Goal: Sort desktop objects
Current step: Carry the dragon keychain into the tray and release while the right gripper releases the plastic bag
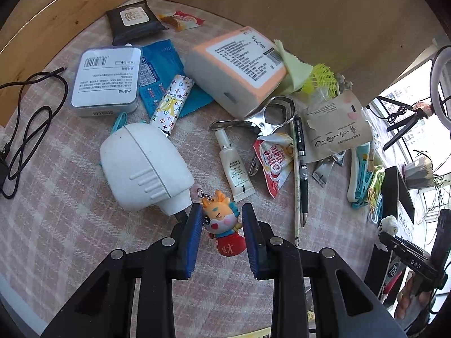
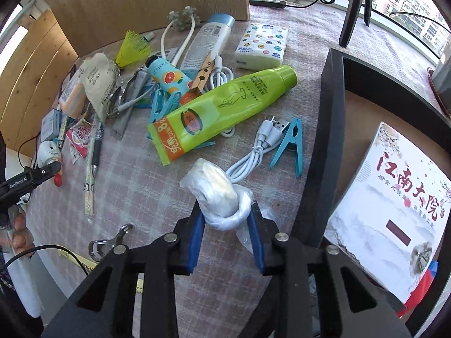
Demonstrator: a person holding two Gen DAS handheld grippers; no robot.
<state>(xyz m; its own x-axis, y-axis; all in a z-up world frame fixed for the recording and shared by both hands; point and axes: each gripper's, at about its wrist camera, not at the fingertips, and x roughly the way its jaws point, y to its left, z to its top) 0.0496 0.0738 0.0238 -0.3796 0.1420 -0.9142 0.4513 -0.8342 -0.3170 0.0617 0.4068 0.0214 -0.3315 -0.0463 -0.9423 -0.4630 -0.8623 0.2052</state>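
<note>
You are at the pick-up step with both hands: your left gripper (image 1: 221, 219) stands narrow around the cartoon keychain (image 1: 222, 222) beside the white plug (image 1: 145, 166) mid-desk, pads near but I cannot tell if they press, and your right gripper (image 2: 227, 219) pinches the knotted plastic bundle (image 2: 217, 194) near the desk's right edge. Lift straight up next; the black box (image 2: 329, 129) wall crowds your right, the white cable (image 2: 253, 152) lies just ahead.

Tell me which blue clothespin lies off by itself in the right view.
The clothespin beside the white cable, right of the green tube; the others crowd around that tube.
</note>
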